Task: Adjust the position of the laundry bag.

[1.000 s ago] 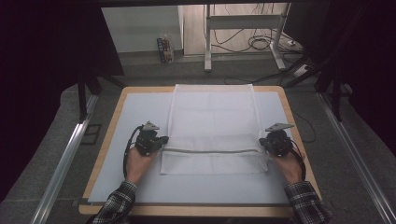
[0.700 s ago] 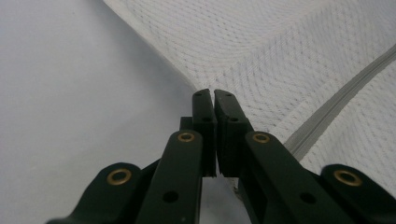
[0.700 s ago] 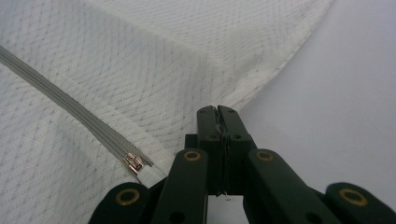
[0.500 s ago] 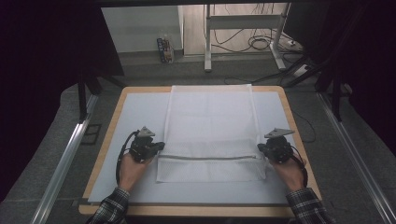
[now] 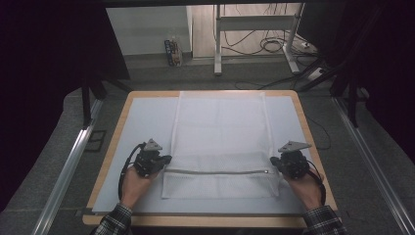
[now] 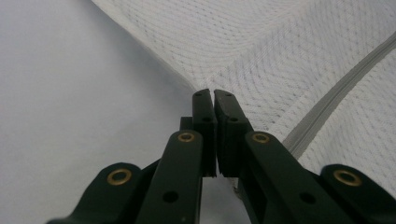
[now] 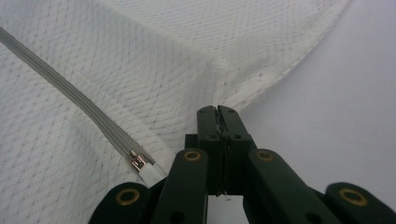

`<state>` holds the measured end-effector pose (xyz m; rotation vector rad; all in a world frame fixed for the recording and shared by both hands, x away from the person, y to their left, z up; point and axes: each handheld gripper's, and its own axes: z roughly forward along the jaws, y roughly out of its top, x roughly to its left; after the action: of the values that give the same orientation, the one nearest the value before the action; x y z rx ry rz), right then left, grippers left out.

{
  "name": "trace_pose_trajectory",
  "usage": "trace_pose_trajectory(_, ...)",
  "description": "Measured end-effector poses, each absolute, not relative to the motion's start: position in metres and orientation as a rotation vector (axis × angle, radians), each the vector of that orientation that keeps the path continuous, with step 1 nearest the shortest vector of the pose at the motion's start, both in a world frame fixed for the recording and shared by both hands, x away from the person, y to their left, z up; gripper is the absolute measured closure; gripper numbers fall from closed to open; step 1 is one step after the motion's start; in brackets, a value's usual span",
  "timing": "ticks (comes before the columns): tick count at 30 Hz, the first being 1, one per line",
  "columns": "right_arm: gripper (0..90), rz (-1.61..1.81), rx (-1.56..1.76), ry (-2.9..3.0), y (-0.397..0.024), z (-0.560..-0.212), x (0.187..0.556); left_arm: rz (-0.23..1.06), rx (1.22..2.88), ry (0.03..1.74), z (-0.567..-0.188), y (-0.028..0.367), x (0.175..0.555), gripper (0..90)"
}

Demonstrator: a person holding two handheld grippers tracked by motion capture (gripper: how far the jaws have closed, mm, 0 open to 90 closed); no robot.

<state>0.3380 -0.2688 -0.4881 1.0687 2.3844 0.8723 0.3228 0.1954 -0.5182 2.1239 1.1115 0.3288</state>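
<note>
Two grippers hold one white mesh bag (image 5: 220, 142) by its side edges, on a pale sheet (image 5: 142, 122) that covers the wooden table (image 5: 306, 128). At the left side, the left gripper (image 5: 165, 159) sits in the person's left hand (image 5: 133, 182), and its jaws are closed on the left edge of the bag; in the left gripper view the two black jaws (image 6: 214, 95) meet with the mesh fabric pinched at their tips. Between the grippers, the bag lies flat and runs away from the person to the far edge of the table, and a grey zipper (image 5: 218, 172) crosses it from side to side near its front end. At the right side, the right gripper (image 5: 275, 162) is in the right hand (image 5: 307, 190), and it is closed on the right edge of the bag, just beside the zipper pull (image 7: 137, 162) that the right gripper view shows
</note>
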Motion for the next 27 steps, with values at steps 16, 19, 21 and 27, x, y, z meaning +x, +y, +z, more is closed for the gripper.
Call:
trace_pose_trajectory(16, 88.0, 0.881, 1.032, 2.417, -0.267, -0.486, 0.317, 0.288, 2.126, 1.112, -0.519, 0.200, 0.302, 88.2)
trace_pose_trajectory(19, 87.9, 0.880, 1.030, 2.426, -0.267, -0.486, 0.313, 0.284, 2.122, 1.113, -0.520, 0.201, 0.298, 88.2)
trace_pose_trajectory(21, 87.9, 0.880, 1.022, 2.430, -0.266, -0.486, 0.311, 0.278, 2.126, 1.113, -0.520, 0.202, 0.295, 88.2)
trace_pose_trajectory(27, 87.9, 0.881, 1.020, 2.443, -0.266, -0.486, 0.304, 0.267, 2.134, 1.110, -0.520, 0.202, 0.287, 88.1)
